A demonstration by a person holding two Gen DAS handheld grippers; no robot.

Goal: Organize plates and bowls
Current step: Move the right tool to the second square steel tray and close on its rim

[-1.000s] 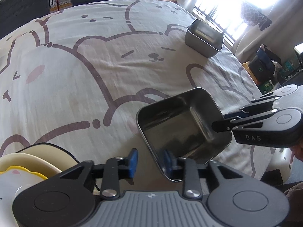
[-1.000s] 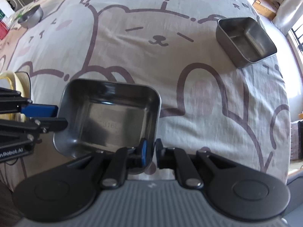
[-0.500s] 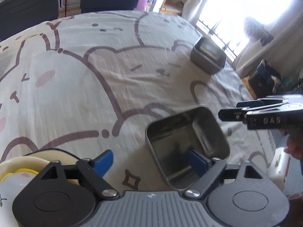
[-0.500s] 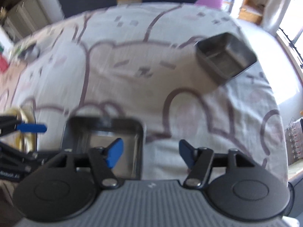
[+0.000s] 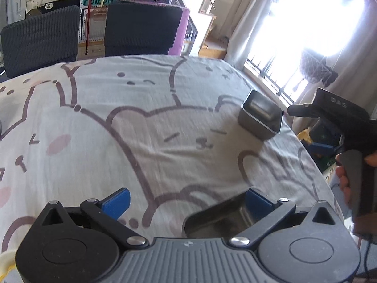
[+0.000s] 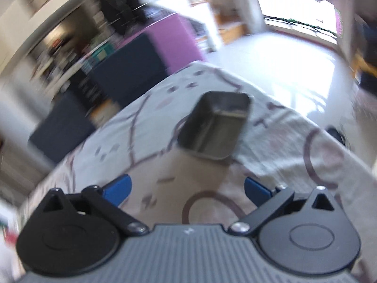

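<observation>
We've let go of the near tin (image 5: 219,217); our left gripper (image 5: 187,199) and right gripper (image 6: 187,189) gape, facing the far tin (image 6: 218,131).

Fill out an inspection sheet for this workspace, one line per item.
Surface: bear-print cloth, wrinkled.
Job's things: far steel tray upright near the window edge; near steel tray under the left gripper.
Clutter: nothing seen.
Grippers: left gripper and right gripper both have jaws wide apart, holding nothing.
Cables: nothing seen on the cloth.
Surroundings: two dark chairs, bright window; right view blurred.
</observation>
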